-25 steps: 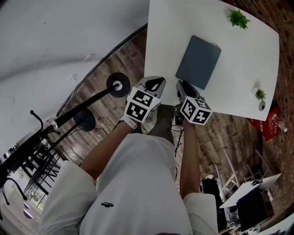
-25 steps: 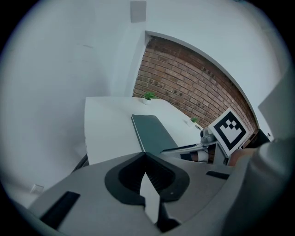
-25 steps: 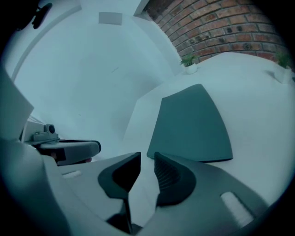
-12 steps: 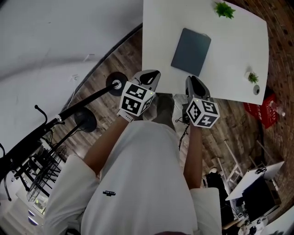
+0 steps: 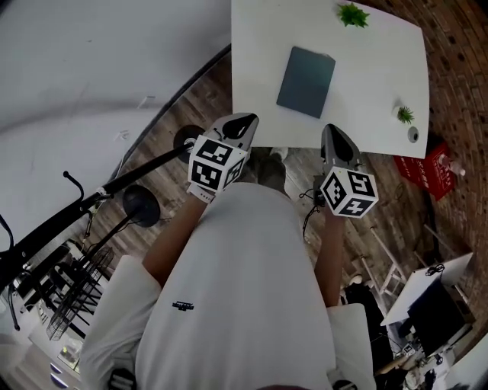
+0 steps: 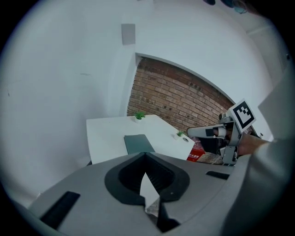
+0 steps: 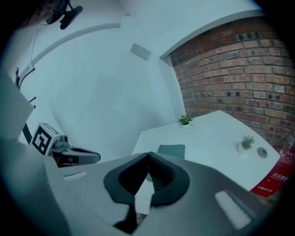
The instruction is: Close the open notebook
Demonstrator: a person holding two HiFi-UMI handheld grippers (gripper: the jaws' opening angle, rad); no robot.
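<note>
A dark grey-green notebook (image 5: pixel 306 71) lies shut and flat on the white table (image 5: pixel 374 84); it also shows in the left gripper view as the notebook (image 6: pixel 138 143) and in the right gripper view as the notebook (image 7: pixel 171 150). Both grippers hang over the wooden floor, short of the table's near edge and apart from the notebook. My left gripper (image 5: pixel 248 120) is shut, with nothing in it. My right gripper (image 5: pixel 334 130) has just been closing; its jaws now meet with nothing between them.
Two small potted plants (image 5: pixel 352 14) (image 5: pixel 406 114) stand on the table's far and right sides. A red box (image 5: pixel 423 167) sits on the floor to the right. A black stand base (image 5: pixel 187 139) and pole lie left of the grippers.
Both grippers have drawn back from the table's near edge and spread apart, the right one shifting rightwards. The table and notebook look smaller and farther away. The notebook has not moved.
</note>
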